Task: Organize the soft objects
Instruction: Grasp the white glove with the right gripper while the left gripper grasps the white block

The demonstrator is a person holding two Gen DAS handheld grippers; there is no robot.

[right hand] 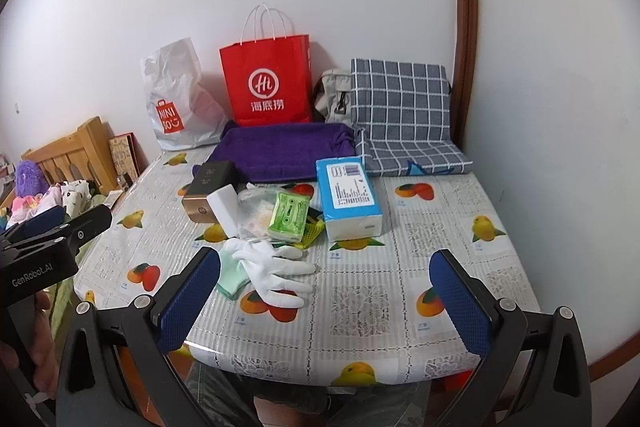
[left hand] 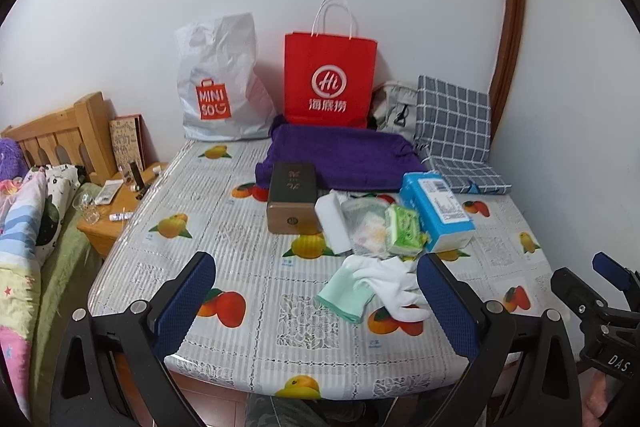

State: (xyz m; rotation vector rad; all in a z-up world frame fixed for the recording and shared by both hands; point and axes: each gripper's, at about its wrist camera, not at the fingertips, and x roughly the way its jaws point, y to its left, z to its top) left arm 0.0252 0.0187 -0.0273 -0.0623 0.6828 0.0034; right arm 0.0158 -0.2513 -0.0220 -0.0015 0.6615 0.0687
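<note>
Fruit-print counter (left hand: 248, 239) at centre; white glove (left hand: 394, 287) over green cloth (left hand: 346, 297) mid-frame; left tongs (left hand: 316, 303), right tongs (right hand: 326, 303) both released, empty.

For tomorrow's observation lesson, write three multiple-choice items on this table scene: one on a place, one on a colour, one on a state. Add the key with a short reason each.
1. Where does the white glove lie?
A. On the purple towel
B. Near the table's front edge
C. Inside the red paper bag

2. What colour is the large tissue pack?
A. Blue
B. Yellow
C. Black

3. How does the right gripper stand?
A. Shut on the glove
B. Shut on the sponge
C. Open, holding nothing

Key: B, the glove lies in front of the clutter, far from the purple towel; A, its wrapper is blue; C, its pads stand wide apart, empty.
</note>
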